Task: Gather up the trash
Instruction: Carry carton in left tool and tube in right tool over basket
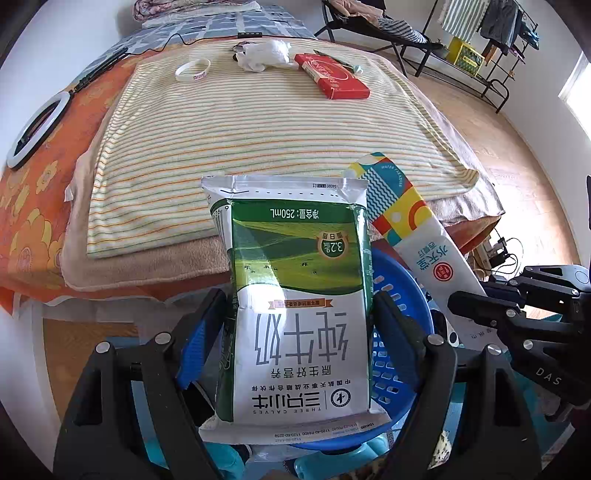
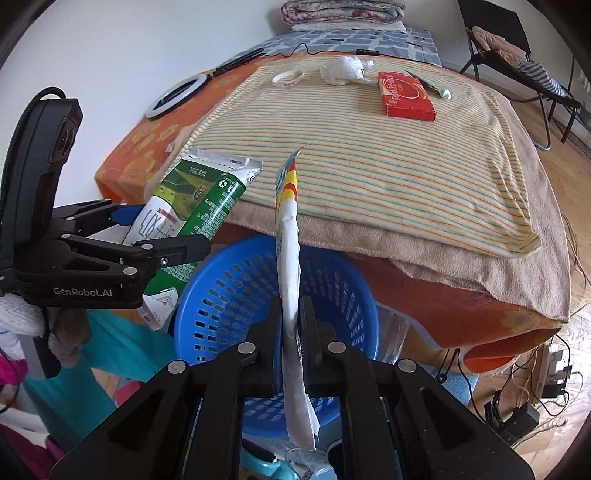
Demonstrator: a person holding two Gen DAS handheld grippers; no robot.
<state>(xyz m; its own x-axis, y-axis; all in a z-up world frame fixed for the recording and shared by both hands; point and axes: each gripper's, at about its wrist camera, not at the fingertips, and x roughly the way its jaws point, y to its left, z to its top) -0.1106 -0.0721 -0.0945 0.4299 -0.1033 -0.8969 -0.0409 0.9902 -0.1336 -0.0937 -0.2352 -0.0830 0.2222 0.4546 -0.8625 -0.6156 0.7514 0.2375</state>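
My left gripper (image 1: 299, 325) is shut on a green and white milk carton (image 1: 299, 295), held over the blue perforated basket (image 1: 395, 354). The carton also shows in the right wrist view (image 2: 195, 210), with the left gripper (image 2: 159, 243) around it. My right gripper (image 2: 291, 328) is shut on a flat white wrapper with a colourful end (image 2: 290, 236), edge-on above the basket (image 2: 236, 295). The wrapper also shows in the left wrist view (image 1: 417, 236), with the right gripper (image 1: 480, 306) at the right. A crumpled white tissue (image 2: 345, 70), a red box (image 2: 406, 96) and a small tube (image 2: 436, 86) lie on the bed.
A striped blanket (image 2: 369, 155) covers the bed over an orange floral sheet (image 2: 155, 136). A white wristband (image 2: 288, 78) and a ring light (image 2: 173, 96) lie at the far left. Folded bedding (image 2: 343, 13) is at the head. A chair and clothes rack (image 1: 480, 44) stand beyond. Cables (image 2: 524, 398) lie on the floor.
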